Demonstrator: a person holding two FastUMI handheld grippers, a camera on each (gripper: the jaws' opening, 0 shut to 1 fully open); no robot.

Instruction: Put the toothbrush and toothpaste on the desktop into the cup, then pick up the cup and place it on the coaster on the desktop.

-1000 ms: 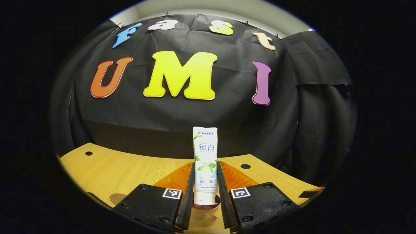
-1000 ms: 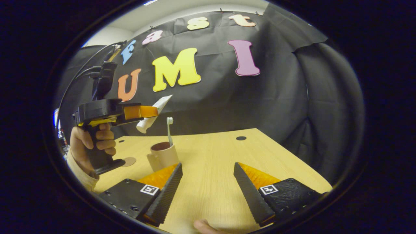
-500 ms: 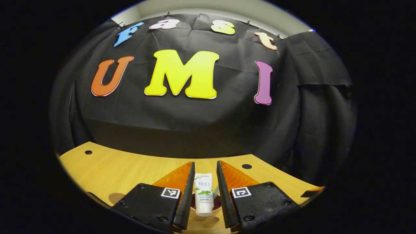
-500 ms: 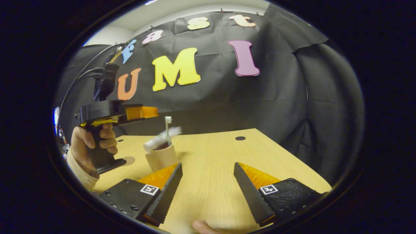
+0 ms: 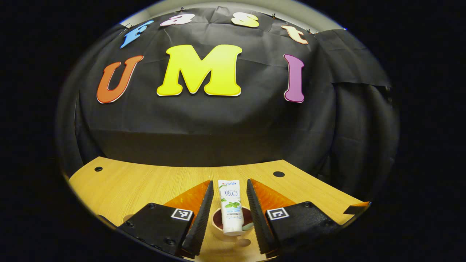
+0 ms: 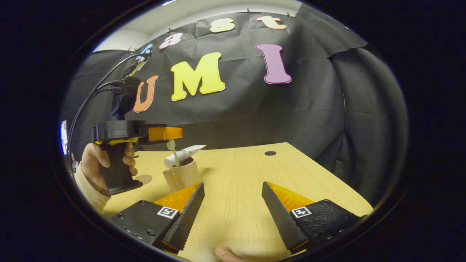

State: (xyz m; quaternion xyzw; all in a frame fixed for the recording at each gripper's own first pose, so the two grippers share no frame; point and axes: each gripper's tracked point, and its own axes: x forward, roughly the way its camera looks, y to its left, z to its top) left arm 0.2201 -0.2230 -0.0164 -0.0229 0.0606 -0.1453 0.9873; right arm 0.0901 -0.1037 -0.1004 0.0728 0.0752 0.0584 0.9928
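Beige cup [image 6: 185, 174] holding toothpaste [image 6: 184, 154], toothbrush [image 6: 172, 150]; coaster [image 6: 142, 179] beside; both hand-held grippers' fingers apart, empty

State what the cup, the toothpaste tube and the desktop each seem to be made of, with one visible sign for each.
Cup: probably matte ceramic or plastic; beige, no glare.
Toothpaste tube: soft plastic; glossy white printed skin, flat crimped end.
Desktop: wood or wood-look laminate; pale straight grain, smooth dull sheen.

Orange ribbed fingers [image 6: 189, 214] on black, screwed bases with square tags. Black cables [image 6: 91, 98] trail off the left gripper [image 6: 174, 133]. The sleeve [image 6: 87, 191] looks cream, perhaps.
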